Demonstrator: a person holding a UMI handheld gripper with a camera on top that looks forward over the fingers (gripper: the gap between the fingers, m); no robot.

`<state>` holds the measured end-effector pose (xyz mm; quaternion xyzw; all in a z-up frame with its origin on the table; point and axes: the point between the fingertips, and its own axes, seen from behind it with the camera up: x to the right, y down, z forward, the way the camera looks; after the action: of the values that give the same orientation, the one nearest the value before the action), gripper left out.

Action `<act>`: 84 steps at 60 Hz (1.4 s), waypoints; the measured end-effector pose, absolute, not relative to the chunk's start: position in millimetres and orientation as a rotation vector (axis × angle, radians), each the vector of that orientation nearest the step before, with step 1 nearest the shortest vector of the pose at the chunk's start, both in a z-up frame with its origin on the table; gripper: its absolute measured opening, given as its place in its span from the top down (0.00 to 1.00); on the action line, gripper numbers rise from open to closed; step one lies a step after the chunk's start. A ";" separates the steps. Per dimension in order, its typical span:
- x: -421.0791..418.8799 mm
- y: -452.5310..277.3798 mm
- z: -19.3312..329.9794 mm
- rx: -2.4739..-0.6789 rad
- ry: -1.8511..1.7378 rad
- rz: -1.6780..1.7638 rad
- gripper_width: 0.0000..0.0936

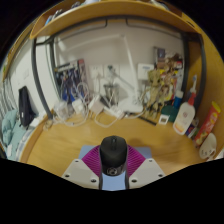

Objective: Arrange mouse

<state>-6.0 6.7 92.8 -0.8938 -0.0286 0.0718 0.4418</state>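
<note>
A black computer mouse [113, 154] sits between my two fingers, its rear toward me. The magenta pads [93, 160] press against both of its sides. A light blue mouse mat [138, 154] shows beneath and beside the fingers on the wooden desk [60, 140]. My gripper [113, 163] is shut on the mouse. I cannot tell whether the mouse rests on the mat or is lifted slightly.
Cables and a white wire stand [75, 108] lie at the back of the desk. A white bottle [185, 115] and coloured items [207, 125] stand to the right. A dark chair [27, 105] is at the left. Shelves with clutter line the back wall.
</note>
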 end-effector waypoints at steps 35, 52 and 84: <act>-16.0 -27.0 -6.4 -2.418 -0.049 0.139 0.32; -6.0 -21.2 118.1 -2.287 0.002 0.094 0.12; -41.3 -88.2 264.9 -2.161 -0.001 0.134 0.12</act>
<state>-41.3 -88.2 264.9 -0.8814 -0.0003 0.0547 0.4692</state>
